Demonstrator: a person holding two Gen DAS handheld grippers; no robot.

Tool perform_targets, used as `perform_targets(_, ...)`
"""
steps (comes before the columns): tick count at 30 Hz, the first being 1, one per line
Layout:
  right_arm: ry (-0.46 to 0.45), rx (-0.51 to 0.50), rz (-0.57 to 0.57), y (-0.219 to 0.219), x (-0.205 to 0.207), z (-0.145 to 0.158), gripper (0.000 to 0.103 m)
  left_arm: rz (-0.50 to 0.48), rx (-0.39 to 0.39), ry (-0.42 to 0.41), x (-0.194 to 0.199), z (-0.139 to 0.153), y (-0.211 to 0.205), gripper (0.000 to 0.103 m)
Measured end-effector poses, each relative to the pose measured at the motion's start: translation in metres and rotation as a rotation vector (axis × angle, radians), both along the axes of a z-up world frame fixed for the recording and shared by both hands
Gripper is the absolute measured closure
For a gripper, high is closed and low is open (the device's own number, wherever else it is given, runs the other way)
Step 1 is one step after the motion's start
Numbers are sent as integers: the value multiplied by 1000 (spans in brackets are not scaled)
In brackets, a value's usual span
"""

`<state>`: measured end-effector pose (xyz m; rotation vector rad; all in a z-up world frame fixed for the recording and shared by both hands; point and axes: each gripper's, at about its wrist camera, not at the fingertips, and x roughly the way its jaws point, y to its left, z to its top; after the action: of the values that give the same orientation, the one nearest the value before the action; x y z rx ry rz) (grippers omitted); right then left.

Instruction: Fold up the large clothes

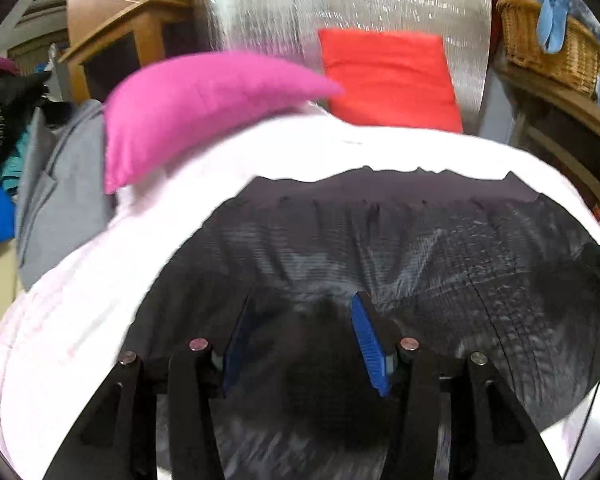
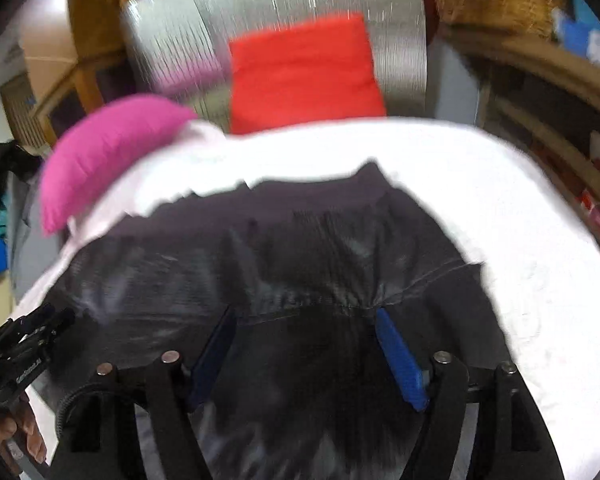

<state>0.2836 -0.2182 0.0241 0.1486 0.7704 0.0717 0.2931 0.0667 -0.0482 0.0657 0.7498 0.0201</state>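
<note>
A dark garment lies spread on the white bed, at 6 o'clock from the red pillow. Left gripper and right gripper hover over it, jaws parted, gripping nothing.

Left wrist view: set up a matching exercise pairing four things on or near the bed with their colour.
Things:
1. pillow
2. cushion
3. garment spread under the fingers
4. bedsheet

Colours:
A. white
B. dark grey
C. red
D. magenta

Pairs: 1-D, 2-C, 3-B, 4-A
</note>
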Motion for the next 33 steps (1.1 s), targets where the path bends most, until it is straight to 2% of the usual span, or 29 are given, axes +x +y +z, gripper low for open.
perform_targets(3,-32,-25,0,4,-30,0,27,35,-8,-9,-16,-1,13,50)
perform_targets(6,-15,-56,-8,3,-43,-18,27,78,-31,29,-22,-17,23,50)
perform_targets(9,27,-77,-9,0,-44,-42,27,93,-46,63,-23,-35,29,50)
perform_targets(11,15,-100,-6,0,-48,-45,26,92,-47,64,-25,-37,30,50)
perform_targets(19,32,-73,-11,-8,-34,-53,25,79,-41,72,-22,-44,30,50)
perform_targets(23,46,-73,-12,-8,-31,-54,24,69,-28,82,-18,-44,29,50)
perform_targets(26,78,-47,-28,-10,-32,-39,24,77,-47,100,-24,-29,32,50)
perform_targets(28,34,-11,-34,-14,-40,-23,24,82,-53,53,-35,-17,35,48)
perform_targets(30,-12,-25,-35,-14,-50,-13,24,89,-37,0,-50,-10,38,40)
perform_targets(31,-13,-36,-30,-14,-53,-13,24,93,-28,-9,-55,-12,40,40)
perform_targets(33,12,-48,-29,-14,-55,-24,24,102,-25,31,-55,-24,45,40)
